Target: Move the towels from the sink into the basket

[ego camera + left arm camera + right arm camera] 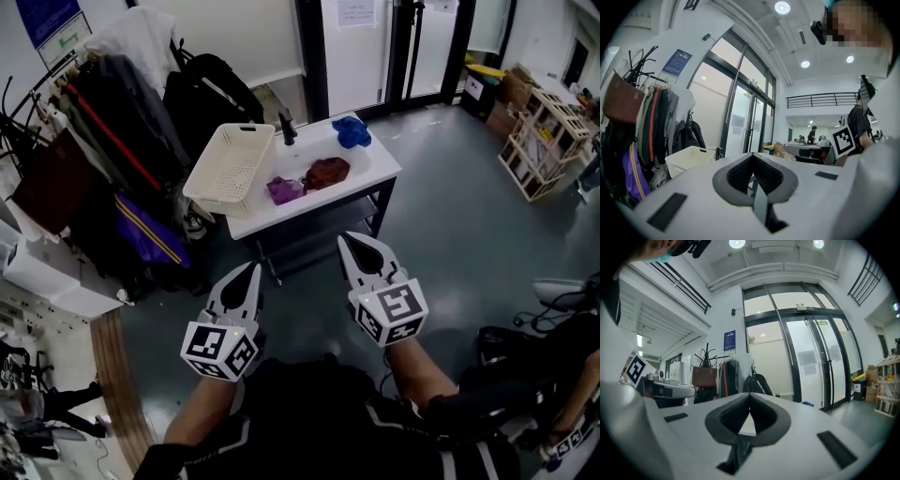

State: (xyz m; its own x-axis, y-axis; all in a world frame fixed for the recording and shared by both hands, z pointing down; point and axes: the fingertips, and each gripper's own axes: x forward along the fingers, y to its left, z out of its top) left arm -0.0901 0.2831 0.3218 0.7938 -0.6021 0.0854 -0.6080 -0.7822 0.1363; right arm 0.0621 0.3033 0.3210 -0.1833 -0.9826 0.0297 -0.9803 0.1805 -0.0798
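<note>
A white sink table (309,212) stands ahead on the grey floor. A purple towel (284,190) and a maroon towel (326,172) lie in its basin. At the far right corner lies a blue towel (352,130). The white slatted basket (230,164) rests tilted on the table's left end and also shows in the left gripper view as a pale basket (689,158). My left gripper (254,269) and right gripper (346,240) are held level, short of the table, both shut and empty. Their closed tips fill the gripper views: left gripper (752,156), right gripper (750,395).
A coat rack (112,141) loaded with bags and clothes crowds the left of the table. Glass doors (375,47) are behind it. A wooden shelf frame (544,141) stands at the far right. A black faucet (288,127) rises at the basin's back edge.
</note>
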